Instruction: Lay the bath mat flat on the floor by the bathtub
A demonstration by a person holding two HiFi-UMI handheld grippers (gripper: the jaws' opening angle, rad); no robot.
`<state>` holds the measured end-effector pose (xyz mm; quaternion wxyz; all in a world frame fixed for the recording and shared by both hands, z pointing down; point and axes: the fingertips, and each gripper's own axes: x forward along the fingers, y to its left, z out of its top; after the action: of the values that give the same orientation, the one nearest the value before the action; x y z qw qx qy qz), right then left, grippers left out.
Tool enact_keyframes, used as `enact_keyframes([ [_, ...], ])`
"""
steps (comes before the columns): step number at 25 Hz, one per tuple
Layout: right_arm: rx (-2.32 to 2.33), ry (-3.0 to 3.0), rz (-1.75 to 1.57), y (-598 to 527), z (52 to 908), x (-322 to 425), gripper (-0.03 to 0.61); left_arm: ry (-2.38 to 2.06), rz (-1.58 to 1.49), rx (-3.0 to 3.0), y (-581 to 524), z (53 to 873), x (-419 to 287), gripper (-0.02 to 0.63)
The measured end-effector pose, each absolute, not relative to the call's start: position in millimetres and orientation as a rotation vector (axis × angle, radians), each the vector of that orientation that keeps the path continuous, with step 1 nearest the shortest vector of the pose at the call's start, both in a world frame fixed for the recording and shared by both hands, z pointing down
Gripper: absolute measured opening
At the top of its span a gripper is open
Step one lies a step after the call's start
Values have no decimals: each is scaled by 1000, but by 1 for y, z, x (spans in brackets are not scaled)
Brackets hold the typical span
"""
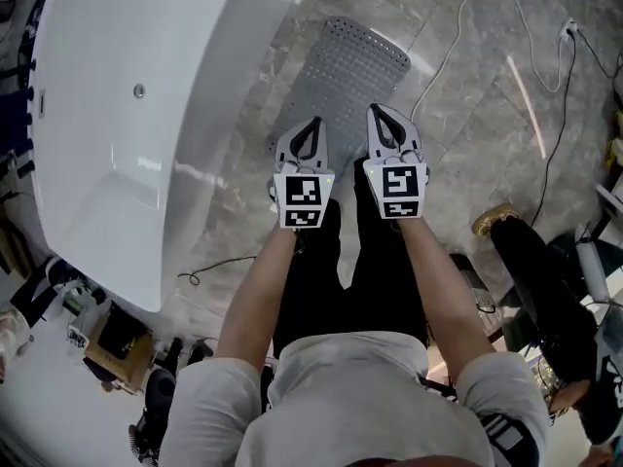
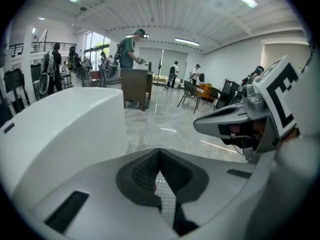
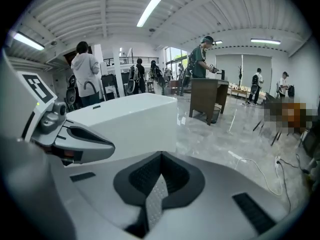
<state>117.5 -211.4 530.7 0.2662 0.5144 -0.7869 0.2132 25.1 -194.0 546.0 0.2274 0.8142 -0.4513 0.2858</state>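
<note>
The grey perforated bath mat (image 1: pixel 346 76) lies flat on the marble floor, its long side next to the white bathtub (image 1: pixel 127 115). My left gripper (image 1: pixel 313 125) and right gripper (image 1: pixel 375 112) hover side by side over the mat's near end, both shut and holding nothing. In the left gripper view the jaws of the left gripper (image 2: pixel 159 151) meet, and a strip of mat texture shows below them. The tub (image 2: pixel 60 129) is at left and the right gripper (image 2: pixel 235 124) at right. The right gripper (image 3: pixel 161 155) looks the same, with the tub (image 3: pixel 130 116) ahead to its left.
A white cable (image 1: pixel 467 27) runs over the floor right of the mat. A black cable (image 1: pixel 209 266) lies near the tub's near end. A person's leg and shoe (image 1: pixel 506 227) are at right. A brown cabinet (image 3: pixel 207 99), chairs and several standing people fill the hall beyond.
</note>
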Motion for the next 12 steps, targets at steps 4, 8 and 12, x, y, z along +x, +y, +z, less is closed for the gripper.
enact_keyframes([
  [4,1404,-2170,562,-197,458,101,6,-1356,655,2172,-184,476,2,12],
  [8,1392,-2223,505,-177,397,90,6,-1407,655,2216,-163,416,-11,12],
  [12,1403,-2272,419,-141,336,79,6,-1403,597,2281,-134,351,-21,12],
])
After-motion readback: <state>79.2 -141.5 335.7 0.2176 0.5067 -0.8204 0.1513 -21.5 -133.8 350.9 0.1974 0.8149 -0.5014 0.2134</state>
